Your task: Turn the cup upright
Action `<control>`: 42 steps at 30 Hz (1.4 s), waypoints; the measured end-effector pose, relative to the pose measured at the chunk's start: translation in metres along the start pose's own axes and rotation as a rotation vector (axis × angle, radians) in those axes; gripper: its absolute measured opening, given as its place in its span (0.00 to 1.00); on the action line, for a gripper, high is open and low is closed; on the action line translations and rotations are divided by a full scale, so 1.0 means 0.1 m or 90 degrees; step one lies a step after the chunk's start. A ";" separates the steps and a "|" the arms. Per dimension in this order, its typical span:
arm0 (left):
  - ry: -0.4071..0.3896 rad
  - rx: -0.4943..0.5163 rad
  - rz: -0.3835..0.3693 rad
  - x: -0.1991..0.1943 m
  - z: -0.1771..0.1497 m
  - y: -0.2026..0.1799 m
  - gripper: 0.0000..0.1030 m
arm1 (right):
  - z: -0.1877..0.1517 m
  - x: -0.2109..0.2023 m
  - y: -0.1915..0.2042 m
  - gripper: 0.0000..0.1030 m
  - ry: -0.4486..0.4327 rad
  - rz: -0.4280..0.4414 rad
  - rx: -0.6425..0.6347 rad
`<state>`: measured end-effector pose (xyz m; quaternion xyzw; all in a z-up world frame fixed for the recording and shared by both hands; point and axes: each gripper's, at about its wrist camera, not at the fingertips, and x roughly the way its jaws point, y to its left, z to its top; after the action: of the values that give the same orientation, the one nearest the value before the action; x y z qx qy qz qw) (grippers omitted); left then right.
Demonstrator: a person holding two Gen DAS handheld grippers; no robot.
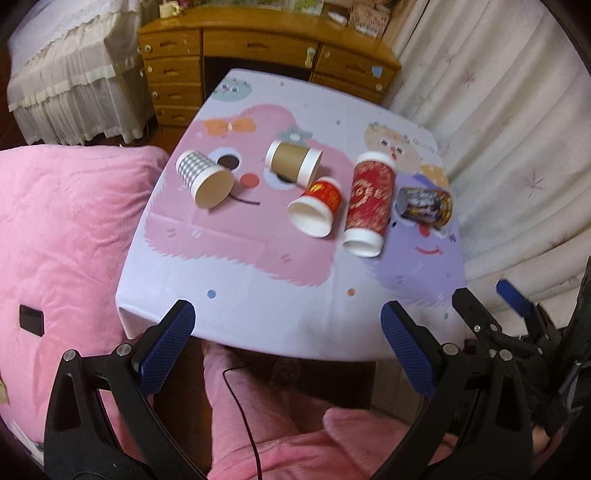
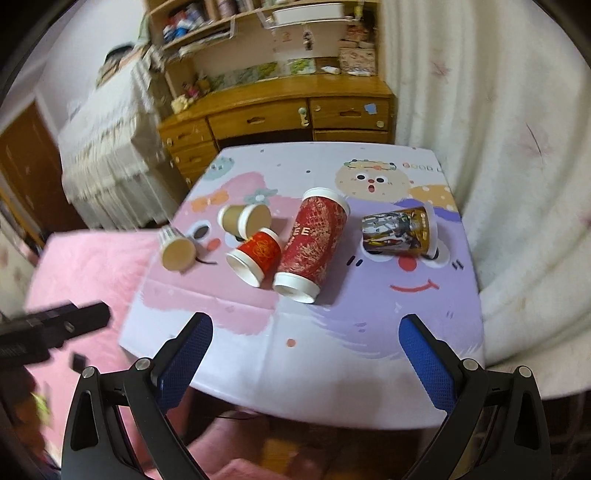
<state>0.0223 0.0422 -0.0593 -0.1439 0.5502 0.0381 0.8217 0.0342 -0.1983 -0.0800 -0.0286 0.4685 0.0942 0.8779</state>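
Both hand-held grippers, left (image 1: 286, 343) and right (image 2: 304, 350), are hanging spread wide and empty near the counter (image 2: 332, 369) edge, getting ready because five cups (image 2: 312, 245) are lying tipped over mid-counter.

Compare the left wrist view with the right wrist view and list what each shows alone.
Left wrist only: the person's pink-clad legs and the right hand-held gripper, open.

Right wrist only: cluttered shelves above the wooden desk.

Both: five cups lying on their sides on the cartoon tablecloth, including the tall red cup, plus the pink blanket.
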 end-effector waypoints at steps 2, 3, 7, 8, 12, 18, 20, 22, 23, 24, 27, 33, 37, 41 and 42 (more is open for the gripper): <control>0.024 0.020 0.000 0.09 0.10 0.07 0.97 | -0.01 0.15 0.08 1.00 0.013 -0.021 -0.027; 0.035 0.039 0.003 0.14 0.17 0.11 0.97 | 0.00 0.23 0.09 1.00 0.024 -0.026 -0.032; 0.081 0.159 0.029 0.35 0.43 0.10 0.97 | -0.01 0.53 0.15 1.00 0.074 -0.036 0.003; 0.097 0.218 0.043 0.44 0.51 0.07 0.97 | 0.00 0.60 0.17 1.00 0.086 -0.039 0.016; 0.126 0.405 0.079 0.66 0.68 -0.08 0.97 | 0.03 0.88 0.26 1.00 0.119 -0.056 0.066; 0.156 0.640 0.074 0.97 0.98 -0.25 0.97 | 0.12 1.12 0.48 1.00 0.145 -0.084 0.147; 0.163 0.692 0.065 1.08 1.07 -0.27 0.97 | 0.13 1.18 0.57 1.00 0.147 -0.099 0.181; 0.165 0.745 0.057 1.21 1.19 -0.32 0.97 | 0.15 1.23 0.63 1.00 0.151 -0.109 0.212; 0.165 0.776 0.057 1.29 1.25 -0.33 0.97 | 0.15 1.27 0.68 1.00 0.154 -0.114 0.232; 0.162 0.794 0.057 1.34 1.29 -0.35 0.97 | 0.14 1.28 0.70 1.00 0.155 -0.118 0.247; 0.150 0.858 0.035 1.53 1.46 -0.41 0.96 | 0.06 1.35 0.82 1.00 0.160 -0.129 0.302; 0.191 0.918 -0.060 1.95 1.72 -0.52 0.76 | -0.16 1.39 0.98 1.00 0.175 -0.163 0.373; 0.229 0.911 -0.088 2.27 1.85 -0.58 0.76 | -0.20 1.34 1.09 1.00 0.169 -0.188 0.406; 0.245 0.945 -0.133 2.52 1.90 -0.62 0.76 | -0.20 1.27 1.08 1.00 0.166 -0.206 0.417; 0.245 0.954 -0.142 2.57 1.90 -0.63 0.76 | -0.18 1.25 1.08 1.00 0.170 -0.207 0.419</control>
<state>0.3064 0.0099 -0.2155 0.3910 0.5440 -0.4522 0.5888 0.0668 -0.0776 -0.1889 0.1688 0.5732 -0.2062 0.7749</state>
